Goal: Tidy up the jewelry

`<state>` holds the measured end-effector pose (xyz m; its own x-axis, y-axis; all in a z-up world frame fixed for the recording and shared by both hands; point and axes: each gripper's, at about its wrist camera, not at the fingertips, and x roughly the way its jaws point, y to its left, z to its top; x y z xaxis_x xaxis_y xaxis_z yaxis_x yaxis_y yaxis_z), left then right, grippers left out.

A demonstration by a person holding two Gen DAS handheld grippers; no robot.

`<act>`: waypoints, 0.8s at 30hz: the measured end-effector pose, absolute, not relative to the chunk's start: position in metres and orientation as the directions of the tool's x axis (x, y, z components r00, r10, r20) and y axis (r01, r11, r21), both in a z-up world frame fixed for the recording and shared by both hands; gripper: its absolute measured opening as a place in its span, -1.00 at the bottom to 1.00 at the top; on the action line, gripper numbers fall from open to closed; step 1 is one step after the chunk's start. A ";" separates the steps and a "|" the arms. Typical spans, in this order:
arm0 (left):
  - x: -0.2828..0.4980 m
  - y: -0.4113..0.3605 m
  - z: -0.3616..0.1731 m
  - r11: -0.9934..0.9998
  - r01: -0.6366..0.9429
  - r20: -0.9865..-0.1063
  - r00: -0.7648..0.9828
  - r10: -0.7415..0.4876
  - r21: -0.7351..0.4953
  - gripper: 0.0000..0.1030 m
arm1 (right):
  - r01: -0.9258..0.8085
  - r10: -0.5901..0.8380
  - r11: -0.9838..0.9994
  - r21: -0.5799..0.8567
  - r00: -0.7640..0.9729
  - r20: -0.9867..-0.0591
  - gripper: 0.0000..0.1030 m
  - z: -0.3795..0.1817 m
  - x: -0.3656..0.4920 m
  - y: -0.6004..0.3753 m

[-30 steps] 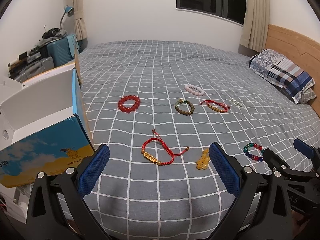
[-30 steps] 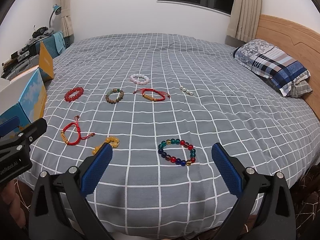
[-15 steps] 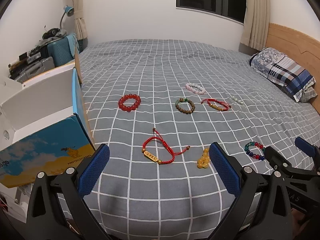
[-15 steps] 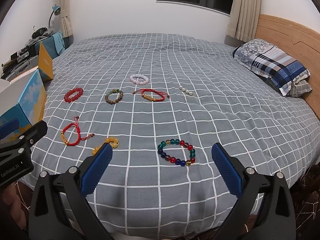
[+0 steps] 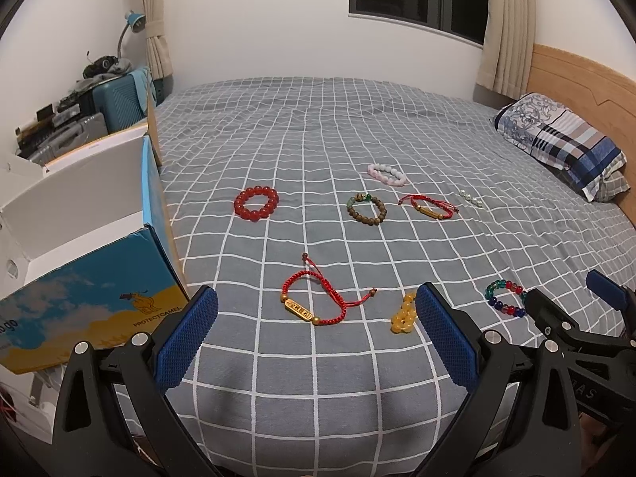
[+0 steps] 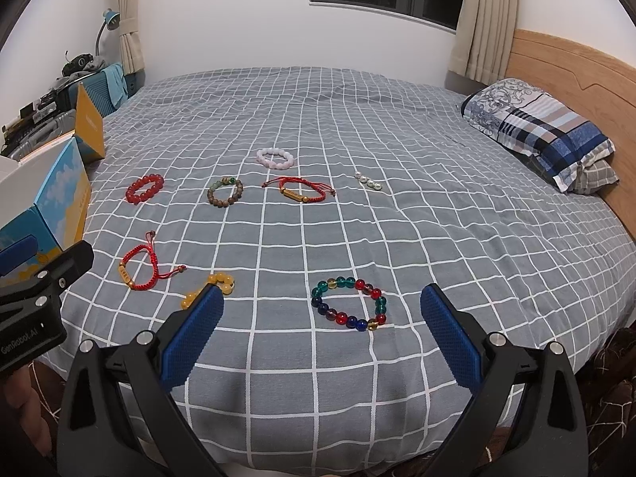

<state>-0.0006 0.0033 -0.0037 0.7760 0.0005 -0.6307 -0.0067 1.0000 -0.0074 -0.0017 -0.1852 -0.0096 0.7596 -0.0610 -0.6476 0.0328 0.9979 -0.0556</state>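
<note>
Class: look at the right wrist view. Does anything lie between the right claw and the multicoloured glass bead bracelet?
Nothing visible does. The open right claw faces the multicoloured glass bead bracelet across bare grey checked bedspread.

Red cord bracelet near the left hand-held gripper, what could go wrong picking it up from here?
1. The red cord bracelet has loose tails; one could snag or drag on the soft bedspread.
2. The yellow bead bracelet lies close beside it, so the open left hand-held gripper might nudge it.
3. The right hand-held gripper is nearby; the two could collide.
</note>
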 end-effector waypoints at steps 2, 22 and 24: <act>-0.001 0.003 -0.004 1.000 -0.006 -0.631 0.776 0.000 -0.007 0.89 | 0.033 -0.060 0.998 -0.055 0.759 -0.648 0.85 -0.010 -0.002 -0.185; 0.000 0.000 -0.003 1.000 -0.001 -0.632 0.775 -0.003 -0.006 0.89 | 0.034 -0.064 0.998 -0.060 0.760 -0.647 0.85 -0.009 -0.001 -0.186; 0.001 0.000 -0.004 1.000 0.001 -0.630 0.777 -0.008 -0.010 0.89 | 0.037 -0.069 0.997 -0.064 0.759 -0.647 0.85 -0.011 0.001 -0.186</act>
<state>0.0005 -0.0004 -0.0038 0.7769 -0.0076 -0.6296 0.0013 0.9999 -0.0105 0.0007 -0.1860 -0.0110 0.7589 -0.0694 -0.6474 0.0368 0.9973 -0.0638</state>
